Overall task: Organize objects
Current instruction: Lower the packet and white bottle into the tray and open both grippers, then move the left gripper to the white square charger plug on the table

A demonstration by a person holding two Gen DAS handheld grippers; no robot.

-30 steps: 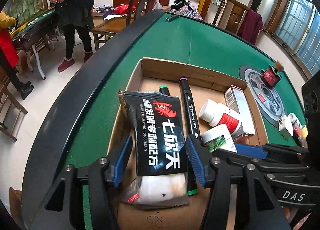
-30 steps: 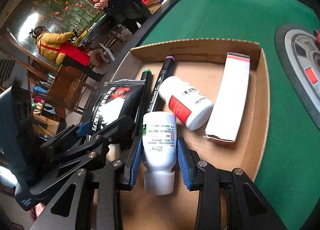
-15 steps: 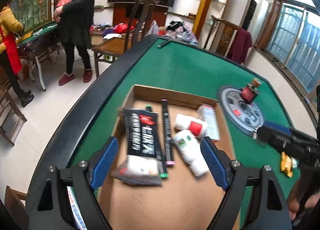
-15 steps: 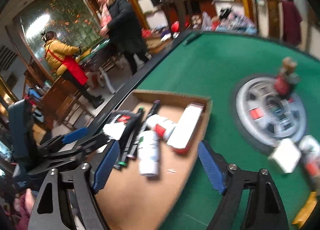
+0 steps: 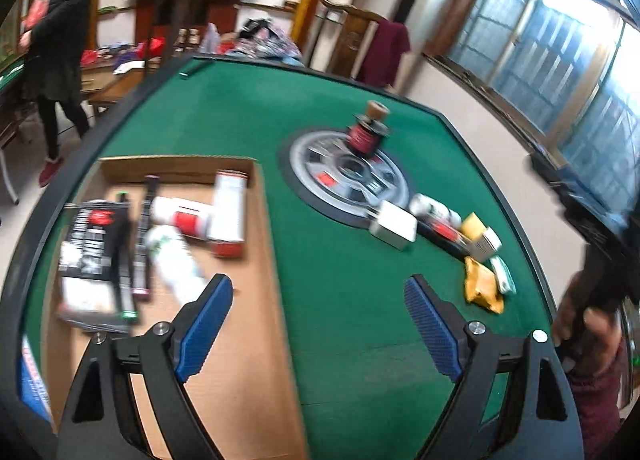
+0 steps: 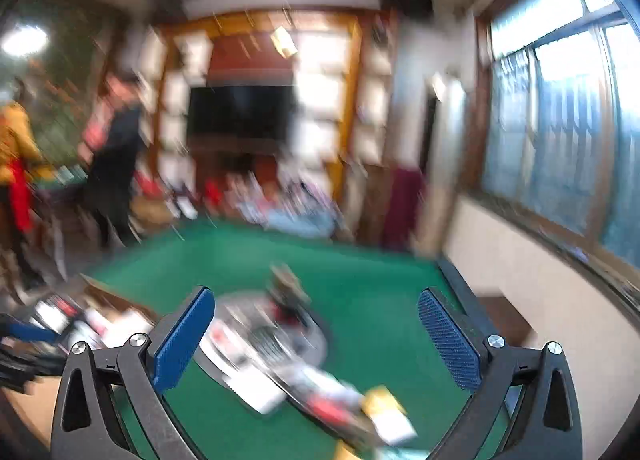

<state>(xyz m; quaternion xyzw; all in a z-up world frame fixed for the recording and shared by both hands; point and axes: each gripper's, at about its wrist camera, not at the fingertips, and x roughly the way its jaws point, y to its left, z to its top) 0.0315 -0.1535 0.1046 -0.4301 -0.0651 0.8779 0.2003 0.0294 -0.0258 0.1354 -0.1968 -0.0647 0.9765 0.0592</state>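
Observation:
A shallow cardboard tray lies on the green felt table at the left. In it lie a black snack packet, two dark markers, two white bottles and a white and red box. My left gripper is open and empty, raised above the tray's right edge. My right gripper is open and empty, held high over the table; its view is blurred. Loose items lie at the right: a white box, yellow packets and a small bottle.
A round grey and black disc sits in the table's middle with the small bottle on it. The table has a raised black rim. People stand at the far left. A chair with a maroon cloth stands behind the table.
Both grippers let go of the packet and the white bottle, opened wide and rose away from the tray. Both views have swung right toward the loose items.

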